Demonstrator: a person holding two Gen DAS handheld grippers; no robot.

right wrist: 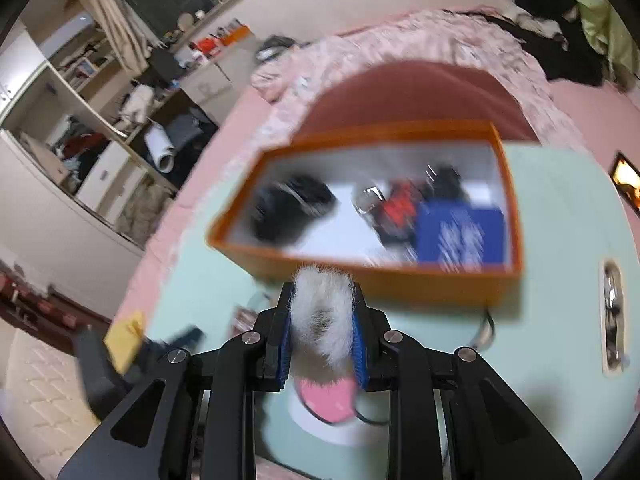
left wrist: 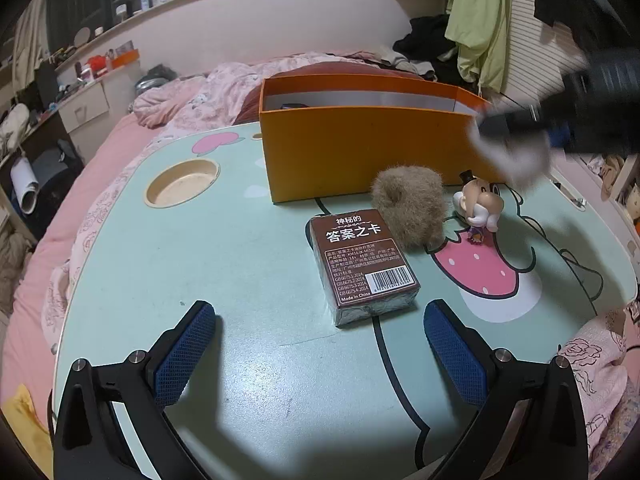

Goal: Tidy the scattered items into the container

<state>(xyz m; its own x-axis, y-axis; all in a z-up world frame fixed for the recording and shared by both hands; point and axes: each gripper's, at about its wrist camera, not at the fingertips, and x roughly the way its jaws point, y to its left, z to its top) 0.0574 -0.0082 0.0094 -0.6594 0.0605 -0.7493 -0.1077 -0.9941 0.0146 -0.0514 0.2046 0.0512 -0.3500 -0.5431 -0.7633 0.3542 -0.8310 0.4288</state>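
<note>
L wrist: left gripper [left wrist: 320, 344] jaws wide, empty, above surface [left wrist: 224, 264]. Card box [left wrist: 362, 264] at 12; brown puff [left wrist: 408, 204], figurine [left wrist: 478, 208] at 1; orange box [left wrist: 360, 156] beyond.
R wrist: right gripper [right wrist: 322, 320] clamped on white puff [right wrist: 324, 316], orange box [right wrist: 400, 280] at 12.

Bed with pink quilt [left wrist: 224, 92]; cluttered shelving [right wrist: 80, 92] along wall; green garment [left wrist: 476, 20] hanging; cream curtain [right wrist: 112, 12].
</note>
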